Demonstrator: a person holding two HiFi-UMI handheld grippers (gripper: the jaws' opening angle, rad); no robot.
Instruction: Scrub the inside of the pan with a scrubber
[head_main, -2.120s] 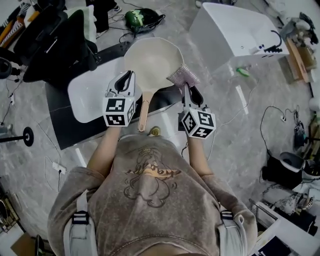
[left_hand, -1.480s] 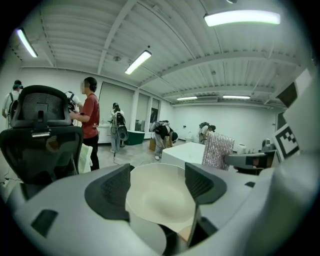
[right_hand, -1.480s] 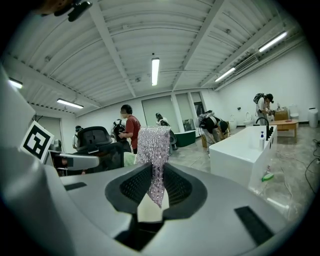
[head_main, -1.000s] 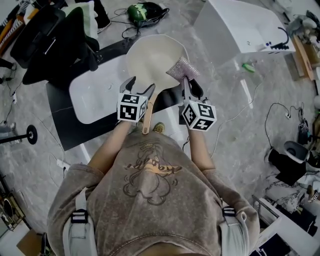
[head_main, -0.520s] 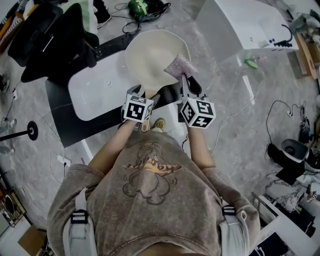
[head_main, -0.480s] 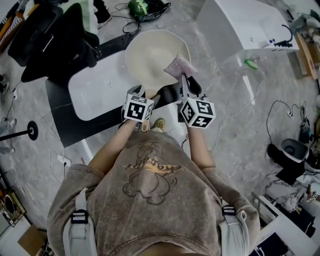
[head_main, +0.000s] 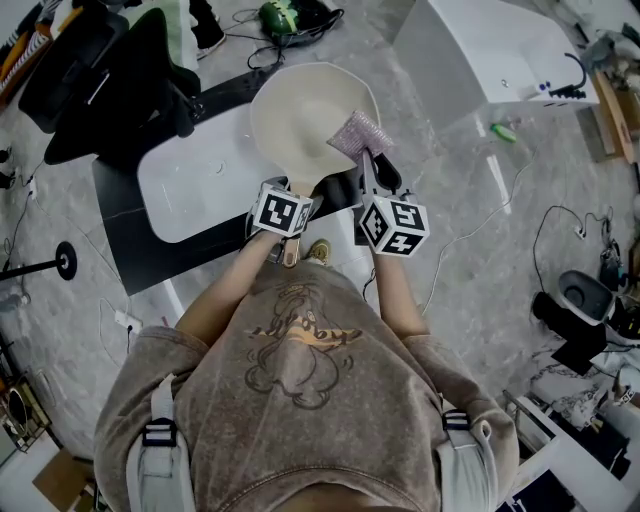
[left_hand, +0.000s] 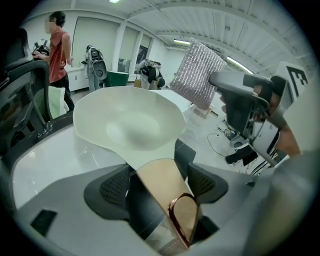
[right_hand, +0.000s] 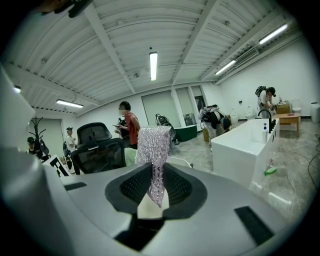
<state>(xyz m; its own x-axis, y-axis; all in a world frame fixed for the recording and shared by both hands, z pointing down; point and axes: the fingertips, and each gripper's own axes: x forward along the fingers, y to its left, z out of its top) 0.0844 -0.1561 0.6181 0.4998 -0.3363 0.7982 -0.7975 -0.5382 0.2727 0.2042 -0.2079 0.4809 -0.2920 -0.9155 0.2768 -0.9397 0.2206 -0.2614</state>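
Now the pan (head_main: 312, 115) sits upper-middle in the head view, its handle (left_hand: 166, 196) running down-frame between the jaws of the left gripper (left_hand: 159, 183), which have just been opening and stand spread. Beside it, the right gripper (right_hand: 156, 186) pinches the scrubber (head_main: 360, 133) at the pan's right edge.

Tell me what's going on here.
A person holds a gripper in each hand over a white table. The right gripper is shut on a silvery scrubber, held in the air by the rim of the cream pan. The left gripper has just been opening its jaws; they straddle the pan's handle without clamping it. No scrubbing yet.
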